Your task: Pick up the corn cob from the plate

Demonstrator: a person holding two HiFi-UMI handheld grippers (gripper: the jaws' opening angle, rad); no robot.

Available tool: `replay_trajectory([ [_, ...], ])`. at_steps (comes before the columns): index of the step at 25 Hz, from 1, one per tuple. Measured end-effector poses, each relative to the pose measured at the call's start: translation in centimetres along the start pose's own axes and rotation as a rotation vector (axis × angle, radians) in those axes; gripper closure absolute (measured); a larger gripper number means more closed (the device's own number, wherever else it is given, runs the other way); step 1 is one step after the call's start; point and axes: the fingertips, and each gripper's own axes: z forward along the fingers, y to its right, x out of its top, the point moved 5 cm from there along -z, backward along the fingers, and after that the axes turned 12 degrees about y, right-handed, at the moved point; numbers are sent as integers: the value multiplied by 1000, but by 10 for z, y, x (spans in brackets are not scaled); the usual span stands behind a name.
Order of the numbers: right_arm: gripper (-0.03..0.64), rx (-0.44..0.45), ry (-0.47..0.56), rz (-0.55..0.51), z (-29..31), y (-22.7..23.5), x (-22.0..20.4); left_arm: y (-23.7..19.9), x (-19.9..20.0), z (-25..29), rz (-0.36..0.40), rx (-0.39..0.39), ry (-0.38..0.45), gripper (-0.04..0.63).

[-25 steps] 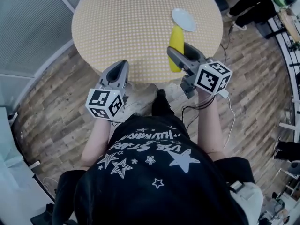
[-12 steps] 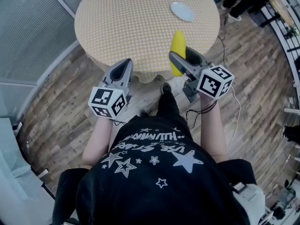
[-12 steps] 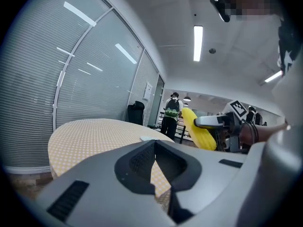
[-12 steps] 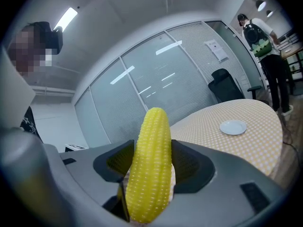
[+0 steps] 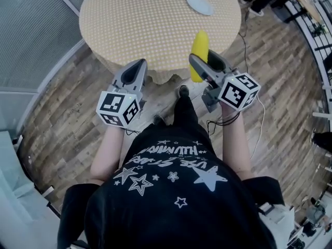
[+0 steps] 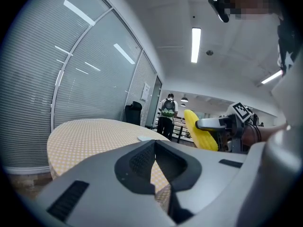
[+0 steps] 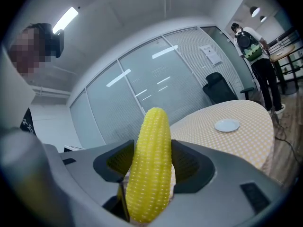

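Your right gripper's (image 5: 201, 59) fingers are clamping the corn cob (image 5: 198, 51) by its lower part. In the right gripper view that lower end is sinking out of sight between the grey finger pads (image 7: 189, 161), so you cannot see how far down it runs. The free end is pointing up and away from you, rounded at the tip. The cob is pale yellow and covered in tight rows of small kernels. It is hanging in the air near the bench's (image 5: 145, 19) near edge, well apart from the plate (image 5: 199, 4).

The plate is sitting on the far side of the bench. It is small, round, white and smooth, and it is carrying nothing. The bench is round, and a yellow cloth with a fine pale dotted pattern is draping over its rim. Its far edge is running out of the top of the head view.

Your left gripper (image 5: 136, 66) is hovering by the bench's near edge. Its fingers are pressing together to a point, with nothing between them. Its own view is catching the cob only partly, behind the other gripper's finger.

The floor (image 5: 62, 102) below is showing wood planks. A person with a backpack (image 6: 168, 109) is standing far off, too small to make out further.
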Motion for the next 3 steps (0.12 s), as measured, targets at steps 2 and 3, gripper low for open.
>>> replay_trajectory([
  [2, 364, -5, -7, -3, -2, -1, -3, 1, 0, -1, -1, -3, 2, 589],
  [3, 364, -7, -9, -4, -2, -1, -4, 2, 0, -1, -1, -5, 3, 589],
])
